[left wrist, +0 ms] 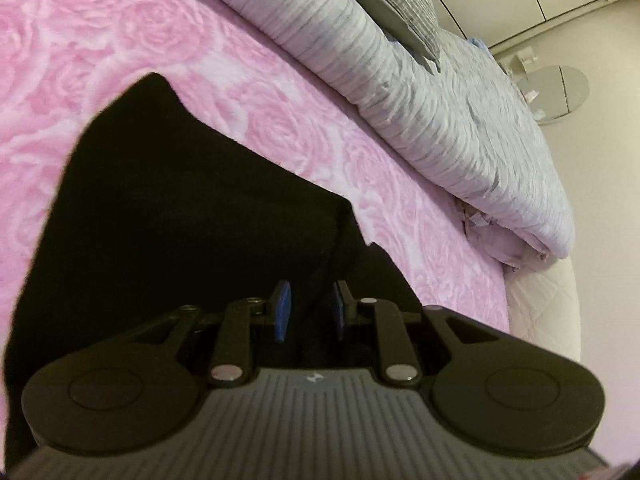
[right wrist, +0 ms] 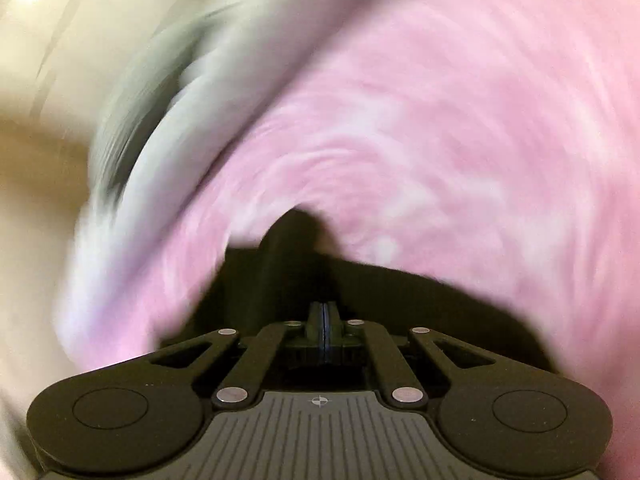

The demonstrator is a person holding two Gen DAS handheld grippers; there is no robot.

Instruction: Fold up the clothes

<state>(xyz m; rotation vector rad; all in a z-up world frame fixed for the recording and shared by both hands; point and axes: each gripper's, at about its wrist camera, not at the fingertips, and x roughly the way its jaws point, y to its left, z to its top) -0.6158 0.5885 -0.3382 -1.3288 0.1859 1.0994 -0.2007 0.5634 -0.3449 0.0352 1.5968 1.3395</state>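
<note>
Left wrist view: we recorded our left gripper (left wrist: 308,304) with jaws parted and nothing pinched, poised over a black garment (left wrist: 168,208) spread on the pink rose blanket (left wrist: 120,32), a grey quilt (left wrist: 420,92) bunched beyond. Right wrist view, heavily blurred: we noted our right gripper (right wrist: 325,314) clenched, dark cloth around its tips, though whether pinched we could not tell.

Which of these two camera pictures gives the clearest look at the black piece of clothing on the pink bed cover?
The left wrist view: the black fabric garment lies sharp, edges and a fold visible. The right wrist view is motion-blurred, showing only a dark patch.
</note>
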